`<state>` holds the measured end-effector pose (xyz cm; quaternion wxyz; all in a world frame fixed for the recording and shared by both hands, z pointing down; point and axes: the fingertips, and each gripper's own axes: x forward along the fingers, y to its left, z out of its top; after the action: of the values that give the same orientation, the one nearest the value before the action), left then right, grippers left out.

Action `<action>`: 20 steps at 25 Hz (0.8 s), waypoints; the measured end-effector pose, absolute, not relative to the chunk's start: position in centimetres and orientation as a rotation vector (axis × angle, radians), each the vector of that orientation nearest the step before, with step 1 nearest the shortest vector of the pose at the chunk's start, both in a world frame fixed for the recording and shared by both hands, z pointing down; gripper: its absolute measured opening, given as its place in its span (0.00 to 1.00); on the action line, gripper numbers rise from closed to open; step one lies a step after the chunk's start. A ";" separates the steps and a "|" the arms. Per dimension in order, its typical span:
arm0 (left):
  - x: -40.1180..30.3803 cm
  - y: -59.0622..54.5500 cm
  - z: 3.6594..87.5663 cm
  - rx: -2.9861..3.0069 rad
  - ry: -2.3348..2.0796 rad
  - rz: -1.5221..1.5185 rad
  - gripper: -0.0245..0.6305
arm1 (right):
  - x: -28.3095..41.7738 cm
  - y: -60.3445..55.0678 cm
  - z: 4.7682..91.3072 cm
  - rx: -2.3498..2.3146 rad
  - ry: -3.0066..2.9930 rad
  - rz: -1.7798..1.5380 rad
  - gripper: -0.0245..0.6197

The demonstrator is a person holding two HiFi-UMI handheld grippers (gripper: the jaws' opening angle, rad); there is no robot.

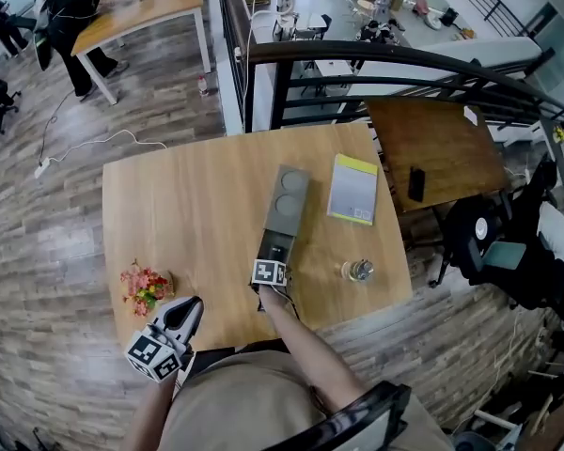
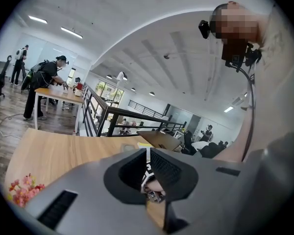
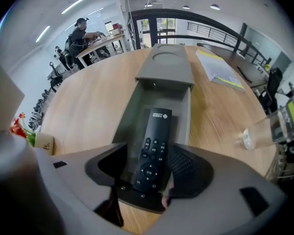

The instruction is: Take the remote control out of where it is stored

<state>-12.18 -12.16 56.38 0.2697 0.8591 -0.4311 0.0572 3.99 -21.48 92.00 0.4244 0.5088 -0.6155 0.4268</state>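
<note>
Right gripper [image 3: 153, 153] straddles remote control [image 3: 157, 131], lengthwise, top end away.

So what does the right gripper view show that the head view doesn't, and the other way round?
Only the right gripper view: the remote control's buttons, with the remote lying in the open grey box between the right hand-held gripper's parted jaws. Only the head view: the left hand-held gripper, at the table's near edge. Both: the table, the booklet, the flowers and the bottle.
</note>
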 end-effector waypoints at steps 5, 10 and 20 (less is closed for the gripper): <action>-13.3 -12.9 55.7 2.351 -1.129 0.155 0.05 | 3.5 -21.5 93.8 1.300 -1.462 1.030 0.43; -14.6 -13.1 55.8 2.367 -1.091 0.169 0.05 | 3.6 -21.7 94.4 1.341 -1.421 1.024 0.43; -16.6 -13.2 55.7 2.393 -1.028 0.189 0.05 | 3.2 -21.2 93.6 1.412 -1.479 1.081 0.40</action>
<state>-16.64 -13.19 55.68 0.2623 0.8843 -0.3798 0.0699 3.17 -21.21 93.61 0.4025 0.5590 -0.5853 0.4277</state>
